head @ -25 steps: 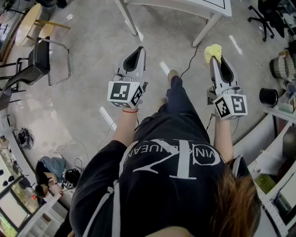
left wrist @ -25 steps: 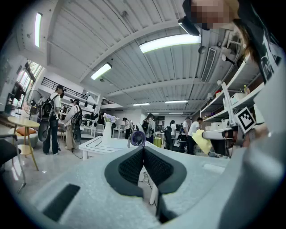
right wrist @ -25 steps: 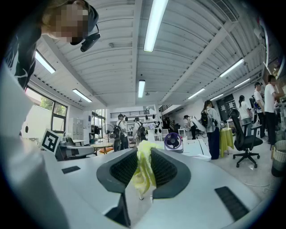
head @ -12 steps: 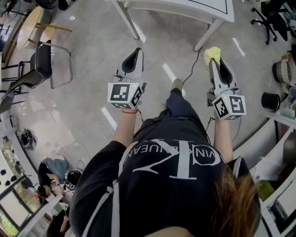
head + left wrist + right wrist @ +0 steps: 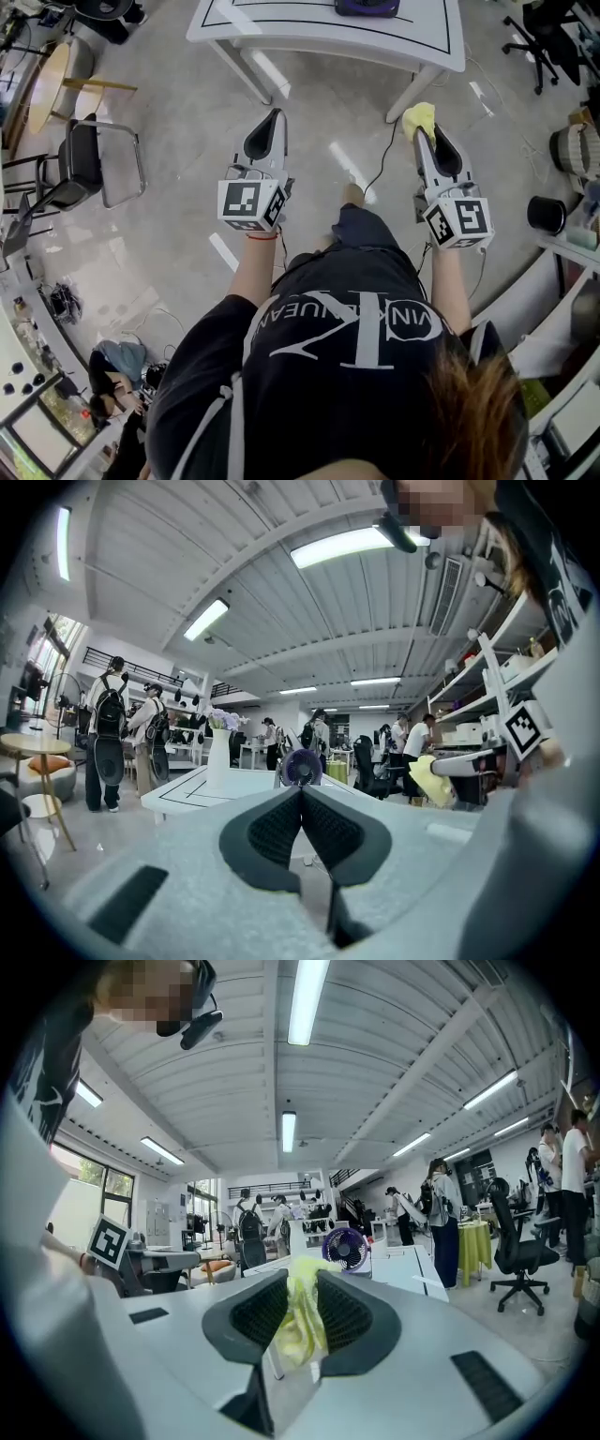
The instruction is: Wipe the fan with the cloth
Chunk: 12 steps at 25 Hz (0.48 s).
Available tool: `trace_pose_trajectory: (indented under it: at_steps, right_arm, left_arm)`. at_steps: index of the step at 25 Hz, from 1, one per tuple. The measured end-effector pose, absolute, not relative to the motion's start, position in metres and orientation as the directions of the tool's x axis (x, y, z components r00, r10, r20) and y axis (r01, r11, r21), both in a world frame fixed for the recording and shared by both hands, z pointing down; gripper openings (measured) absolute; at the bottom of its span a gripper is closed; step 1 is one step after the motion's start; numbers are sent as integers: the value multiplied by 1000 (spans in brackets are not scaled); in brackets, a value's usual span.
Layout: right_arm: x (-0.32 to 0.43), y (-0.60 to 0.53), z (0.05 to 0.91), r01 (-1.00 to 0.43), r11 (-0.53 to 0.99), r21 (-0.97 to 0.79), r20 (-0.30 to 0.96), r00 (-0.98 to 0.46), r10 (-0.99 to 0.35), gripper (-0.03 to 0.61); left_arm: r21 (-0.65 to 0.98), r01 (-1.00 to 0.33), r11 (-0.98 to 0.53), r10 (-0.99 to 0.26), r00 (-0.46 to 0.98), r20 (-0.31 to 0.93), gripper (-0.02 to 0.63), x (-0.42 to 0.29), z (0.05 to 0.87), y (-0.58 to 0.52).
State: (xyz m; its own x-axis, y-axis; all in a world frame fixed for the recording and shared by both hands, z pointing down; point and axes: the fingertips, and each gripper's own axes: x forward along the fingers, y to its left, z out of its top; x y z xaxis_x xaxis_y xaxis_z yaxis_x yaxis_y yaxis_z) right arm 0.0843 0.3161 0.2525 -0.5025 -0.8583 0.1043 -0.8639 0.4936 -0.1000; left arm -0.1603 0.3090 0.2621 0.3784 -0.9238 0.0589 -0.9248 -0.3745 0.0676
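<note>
A small purple fan [image 5: 367, 7] stands on a white table [image 5: 328, 42] ahead of me; it shows past the jaws in the left gripper view [image 5: 302, 767] and the right gripper view [image 5: 346, 1248]. My right gripper [image 5: 422, 129] is shut on a yellow cloth [image 5: 418, 116], which is bunched between its pads [image 5: 302, 1321]. My left gripper [image 5: 272, 117] is shut with nothing in it, its pads meeting at the tip [image 5: 301, 791]. Both grippers point level at the table and stand short of its near edge. The cloth [image 5: 429, 778] also shows at the right of the left gripper view.
A white vase with flowers [image 5: 218, 759] stands on the table left of the fan. A black cable [image 5: 380, 155] runs over the floor by the table leg. A metal chair [image 5: 89, 155] is at the left, shelves and a black pot [image 5: 546, 214] at the right. Several people stand beyond.
I have stepped forward with both grippers toward the table. More of the table top has come into view, and the fan now shows at its far side. Both grips are unchanged.
</note>
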Motion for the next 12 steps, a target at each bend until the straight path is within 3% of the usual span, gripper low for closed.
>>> trace_pose_trajectory:
  at_steps: [12]
  right_arm:
    - [97,225,278,-830,533,-160,136,-554,-821,100]
  left_arm:
    - [74,-932,-354,-925,360,121,11,-134,282,229]
